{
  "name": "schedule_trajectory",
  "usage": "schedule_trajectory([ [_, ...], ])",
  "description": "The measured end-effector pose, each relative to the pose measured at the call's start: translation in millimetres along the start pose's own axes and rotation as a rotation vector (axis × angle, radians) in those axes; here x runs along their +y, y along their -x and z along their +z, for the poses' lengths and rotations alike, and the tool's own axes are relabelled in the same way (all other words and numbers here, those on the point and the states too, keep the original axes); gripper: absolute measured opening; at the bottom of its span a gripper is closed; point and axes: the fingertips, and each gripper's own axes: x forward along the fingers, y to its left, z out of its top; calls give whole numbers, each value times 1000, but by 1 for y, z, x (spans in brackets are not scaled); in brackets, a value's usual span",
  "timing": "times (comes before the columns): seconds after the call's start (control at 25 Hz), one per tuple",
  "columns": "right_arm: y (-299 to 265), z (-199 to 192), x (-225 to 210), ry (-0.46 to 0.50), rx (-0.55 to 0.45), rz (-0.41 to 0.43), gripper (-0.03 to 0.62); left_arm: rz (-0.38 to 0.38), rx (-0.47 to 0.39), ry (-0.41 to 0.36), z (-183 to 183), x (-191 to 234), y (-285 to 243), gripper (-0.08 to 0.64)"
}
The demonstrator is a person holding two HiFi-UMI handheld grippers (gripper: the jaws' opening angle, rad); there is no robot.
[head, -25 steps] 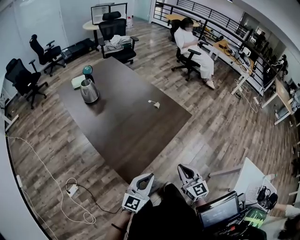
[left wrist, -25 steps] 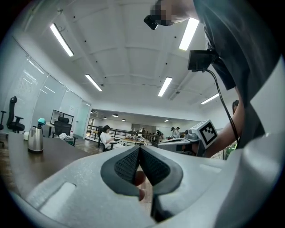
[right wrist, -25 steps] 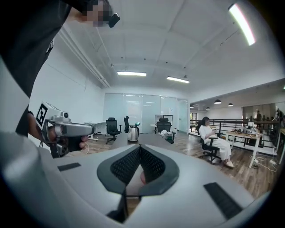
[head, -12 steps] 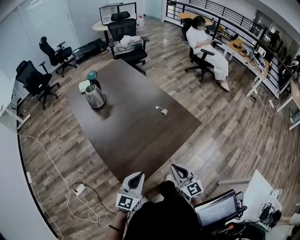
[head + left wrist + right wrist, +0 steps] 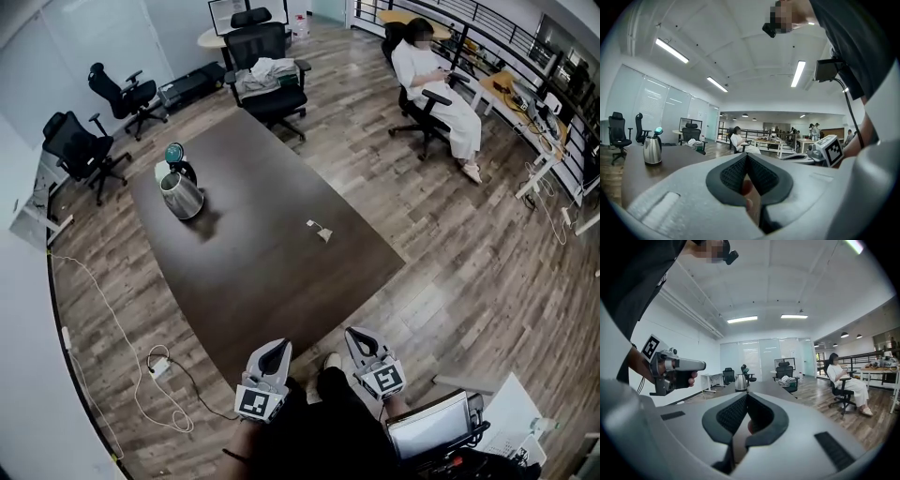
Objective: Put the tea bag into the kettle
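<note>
Shut on nothing at the left gripper (image 5: 747,156), pads meeting at the tips; same at the right gripper (image 5: 748,398), closed and empty. Both carried low against the body, just short of the near end of the table (image 5: 253,281). Well ahead on that table, toward its right edge, the tea bag (image 5: 322,232), lying loose. Farther off near the left end, the kettle (image 5: 181,195), upright and well apart from the bag. Judged as the very start: approach only, no pick-up begun. Next, by that reading: move in closer, open one pair of jaws, come down on the small bag or its string. From the head view alone, the tea bag; from the gripper views, the kettle side-on and the closed pads, too small overhead to read.
</note>
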Motion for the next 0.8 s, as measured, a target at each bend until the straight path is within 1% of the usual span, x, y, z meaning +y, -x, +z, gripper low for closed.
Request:
schedule_trajectory([
  [0.12,-12,-5,-13,15,-1,18,6,11,20,6,-8,6,-13,-15],
  [0.28,-26,2,-28,23,21,4,6,-7,32,4,-10,12,-28,-15],
  [0.36,-38,8,-33,37,27,0,6,-26,20,-20,-8,21,-37,-15],
  [0.48,-57,16,-32,56,40,-2,6,-71,-4,-83,-3,34,-44,-15],
  [0.64,-78,22,-38,99,49,-11,6,-102,-54,-57,3,47,-48,-15],
  [0.8,-109,19,-47,121,72,0,6,-91,-78,-72,15,67,-45,-15],
])
